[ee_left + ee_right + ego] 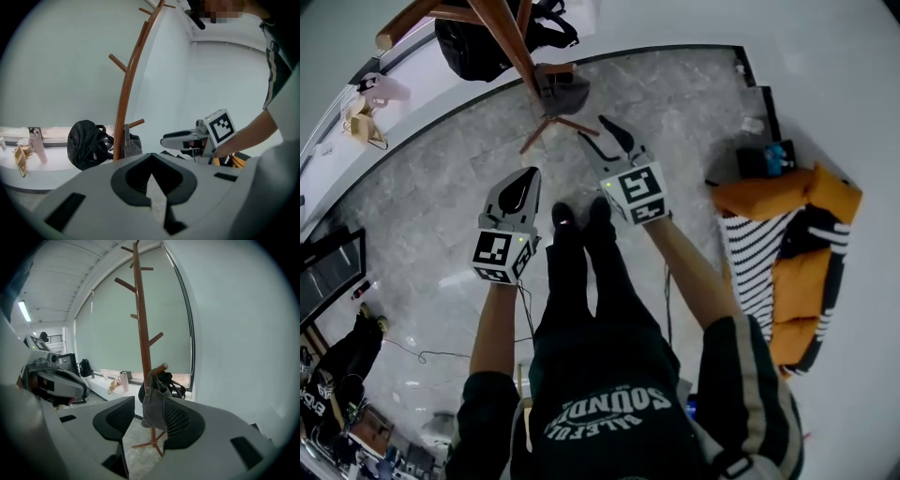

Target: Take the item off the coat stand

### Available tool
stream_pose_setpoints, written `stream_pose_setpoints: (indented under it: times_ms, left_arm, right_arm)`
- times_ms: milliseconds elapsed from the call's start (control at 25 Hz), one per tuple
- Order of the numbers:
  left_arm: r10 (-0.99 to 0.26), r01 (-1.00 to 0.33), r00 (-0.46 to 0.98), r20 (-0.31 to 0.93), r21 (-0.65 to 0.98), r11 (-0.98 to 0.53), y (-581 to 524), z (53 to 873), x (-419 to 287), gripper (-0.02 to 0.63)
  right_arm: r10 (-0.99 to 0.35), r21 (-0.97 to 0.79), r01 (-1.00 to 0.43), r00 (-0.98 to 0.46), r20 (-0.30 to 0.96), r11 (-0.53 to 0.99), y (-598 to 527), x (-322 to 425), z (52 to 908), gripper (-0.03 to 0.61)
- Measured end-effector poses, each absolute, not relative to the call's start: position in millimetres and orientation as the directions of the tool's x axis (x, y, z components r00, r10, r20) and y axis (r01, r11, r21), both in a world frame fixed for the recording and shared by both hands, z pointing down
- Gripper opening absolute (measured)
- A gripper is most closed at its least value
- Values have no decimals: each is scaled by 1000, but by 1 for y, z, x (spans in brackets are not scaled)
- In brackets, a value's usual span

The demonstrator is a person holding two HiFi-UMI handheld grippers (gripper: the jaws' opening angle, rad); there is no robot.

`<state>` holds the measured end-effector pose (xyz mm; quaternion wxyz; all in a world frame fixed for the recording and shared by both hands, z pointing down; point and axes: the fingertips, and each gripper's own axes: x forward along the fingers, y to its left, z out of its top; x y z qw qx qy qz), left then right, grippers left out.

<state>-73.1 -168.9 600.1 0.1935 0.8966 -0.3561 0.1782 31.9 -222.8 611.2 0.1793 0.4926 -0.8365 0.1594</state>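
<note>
The wooden coat stand (511, 42) rises from the marble floor ahead of me. A small grey bag (562, 92) hangs by its strap on the stand's lowest peg (158, 369). My right gripper (605, 141) is open and empty, and points at the bag from a short way off. In the right gripper view the grey bag (154, 404) shows between the two dark pads, beyond them and untouched. My left gripper (523, 187) is shut on nothing, lower and to the left of the right one. From the left gripper view (150, 161) the stand (126, 93) and the bag (132, 144) are straight ahead.
A black backpack (473, 42) sits on the window ledge behind the stand, with a pink bottle (37, 147) further left. A heap of orange, black and striped clothes (797, 253) lies against the right wall. The person's legs and feet (577, 220) stand between the grippers.
</note>
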Motion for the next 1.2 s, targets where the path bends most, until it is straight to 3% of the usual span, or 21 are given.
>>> stream_pose_setpoints:
  times_ms: [600, 1200]
  left_arm:
    - [-579, -745, 635, 511, 208, -634, -146, 627, -100, 0]
    - [-572, -775, 597, 562, 219, -593, -131, 643, -127, 0]
  right_arm:
    - [-727, 7, -857, -433, 533, 515, -291, 41, 661, 166]
    - [-609, 123, -739, -435, 663, 662, -343, 21, 696, 183]
